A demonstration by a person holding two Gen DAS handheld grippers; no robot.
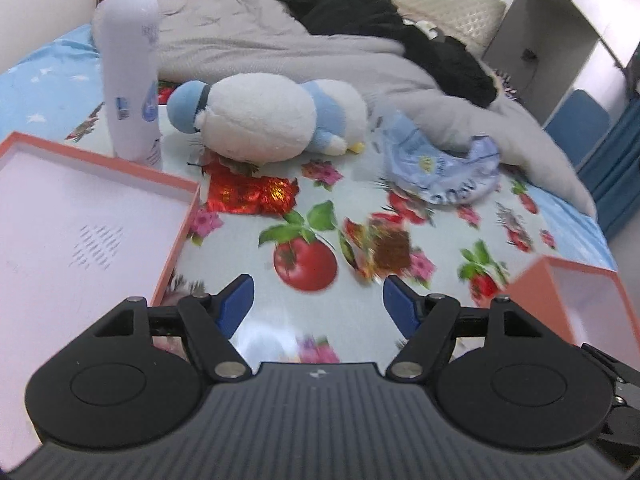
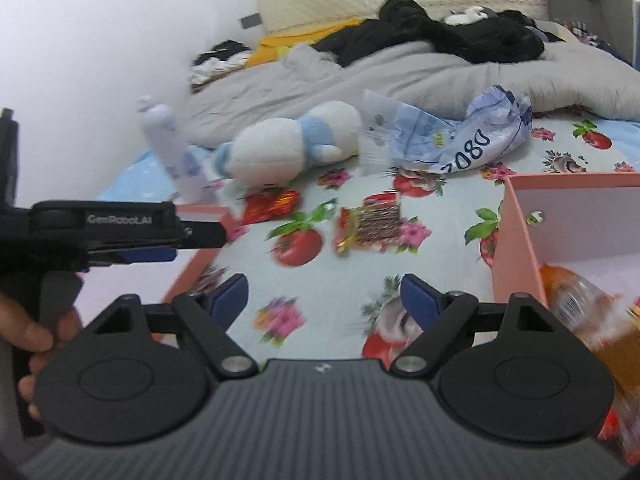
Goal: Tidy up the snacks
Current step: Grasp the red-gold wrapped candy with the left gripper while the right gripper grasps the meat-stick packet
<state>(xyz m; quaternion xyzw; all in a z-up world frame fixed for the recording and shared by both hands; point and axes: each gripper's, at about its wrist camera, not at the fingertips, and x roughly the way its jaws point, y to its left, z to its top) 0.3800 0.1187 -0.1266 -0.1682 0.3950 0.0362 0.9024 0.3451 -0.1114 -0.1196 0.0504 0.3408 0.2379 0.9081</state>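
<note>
Nearest, the left claw [image 1: 318, 306] and right claw [image 2: 324, 300] both gape wide over the fruit-print bed sheet [image 1: 280, 312], gripping nothing. Between the two pink boxes [image 1: 80, 216] lie a brown snack packet [image 1: 386, 248] and a red foil snack [image 1: 250, 194], apart; orange packets [image 2: 580, 312] sit inside the right box [image 2: 520, 240].

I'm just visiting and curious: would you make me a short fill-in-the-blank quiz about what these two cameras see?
1. The plush toy is white and ____.
2. The tall white bottle stands ____ on the flowered cloth.
3. The left gripper and the right gripper both have their jaws ____.
4. The shiny red wrapper lies right in front of the ____.

Missing words: blue; upright; open; plush toy
</note>
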